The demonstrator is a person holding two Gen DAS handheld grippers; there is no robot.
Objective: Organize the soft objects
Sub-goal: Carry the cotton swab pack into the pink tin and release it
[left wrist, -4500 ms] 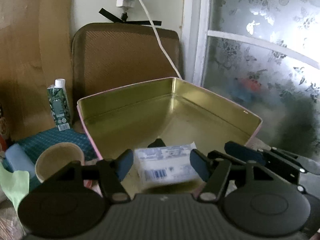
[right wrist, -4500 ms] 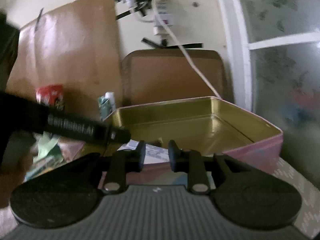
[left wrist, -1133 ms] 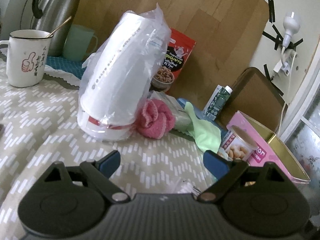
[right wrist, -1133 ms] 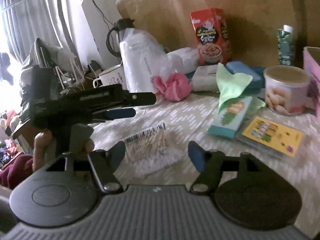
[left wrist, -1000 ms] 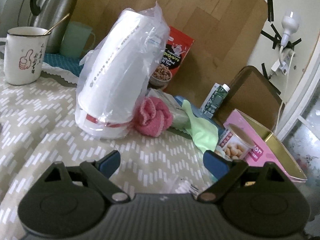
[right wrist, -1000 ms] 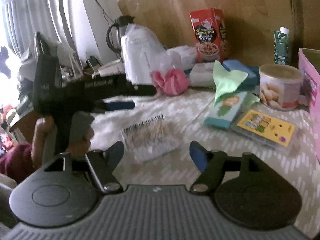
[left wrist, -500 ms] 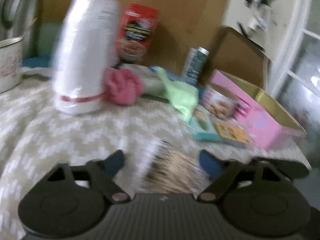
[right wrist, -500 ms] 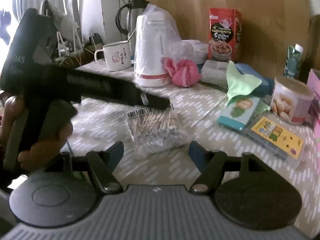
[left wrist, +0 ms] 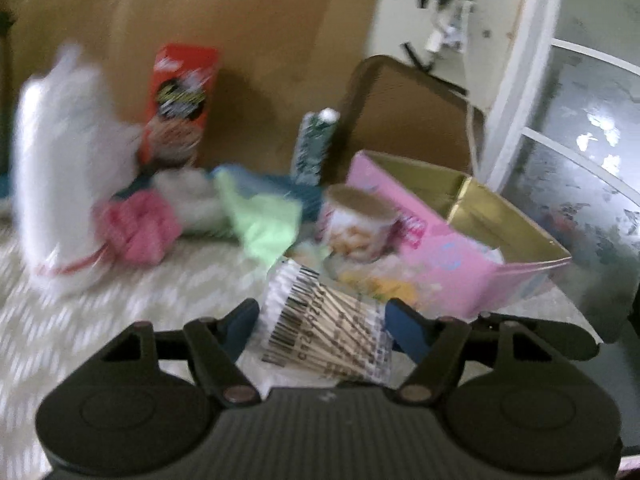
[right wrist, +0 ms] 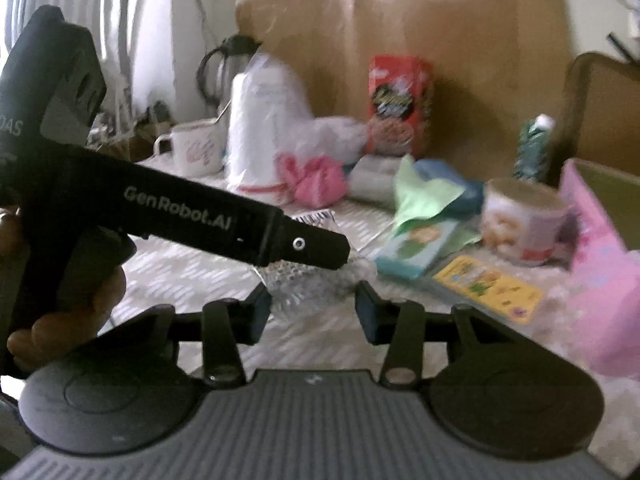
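Left tool (left wrist: 320,322): levelled low over the bench (left wrist: 132,300), jaws clamped on a clear packet of cotton swabs (left wrist: 324,328), barcode end up, between both blue pads; seen side-on in the right wrist view, a hand (right wrist: 68,312) wrapped round its grip. Right tool (right wrist: 314,308): jaws apart, nothing between them, hovering behind the packet. Pink tin (left wrist: 452,264): open, just right of the packet. Pink cloth ball (left wrist: 138,230), green cloth (left wrist: 262,222): further back; view blurred
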